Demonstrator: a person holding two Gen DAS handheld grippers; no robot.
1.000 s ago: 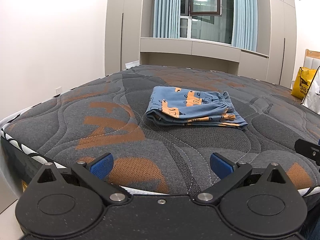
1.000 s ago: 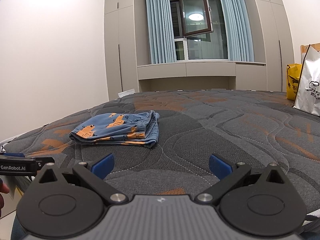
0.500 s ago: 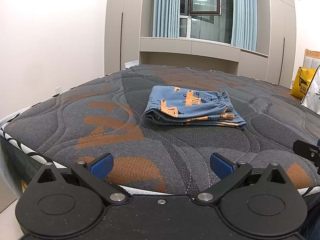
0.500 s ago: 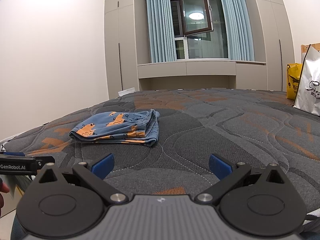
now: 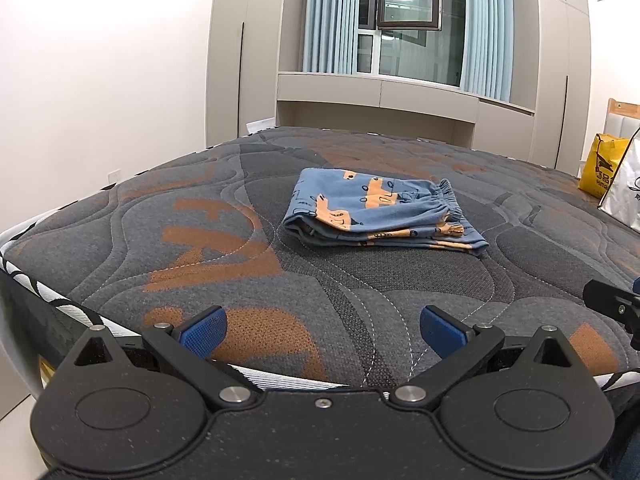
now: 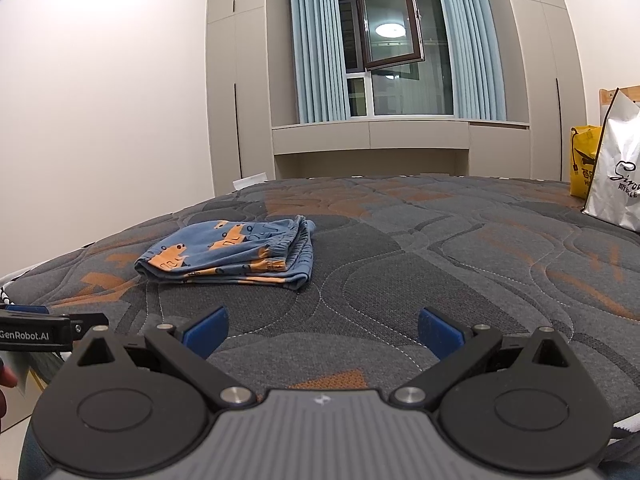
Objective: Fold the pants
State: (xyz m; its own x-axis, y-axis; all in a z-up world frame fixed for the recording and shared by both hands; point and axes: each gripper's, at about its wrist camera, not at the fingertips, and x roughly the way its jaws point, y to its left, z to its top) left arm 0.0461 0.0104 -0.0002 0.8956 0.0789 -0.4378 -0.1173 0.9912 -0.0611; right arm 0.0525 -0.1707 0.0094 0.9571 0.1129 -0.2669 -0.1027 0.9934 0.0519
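Blue pants with orange prints (image 5: 376, 208) lie folded into a compact stack in the middle of the grey and orange mattress (image 5: 224, 248); the right wrist view shows the pants (image 6: 232, 256) to its left. My left gripper (image 5: 322, 330) stands open near the mattress's front edge, well short of the pants, with nothing between its blue pads. My right gripper (image 6: 322, 330) is open too, empty, and also held back over the near part of the mattress (image 6: 440, 272). The right gripper's tip (image 5: 612, 304) shows at the left wrist view's right edge.
A white shopping bag (image 6: 618, 176) and a yellow bag (image 6: 584, 160) stand at the mattress's far right. Wardrobes, curtains and an open window line the back wall. A white wall runs along the left side.
Both grippers have stayed open and almost still. The views shifted very slightly; the folded pants have not moved.
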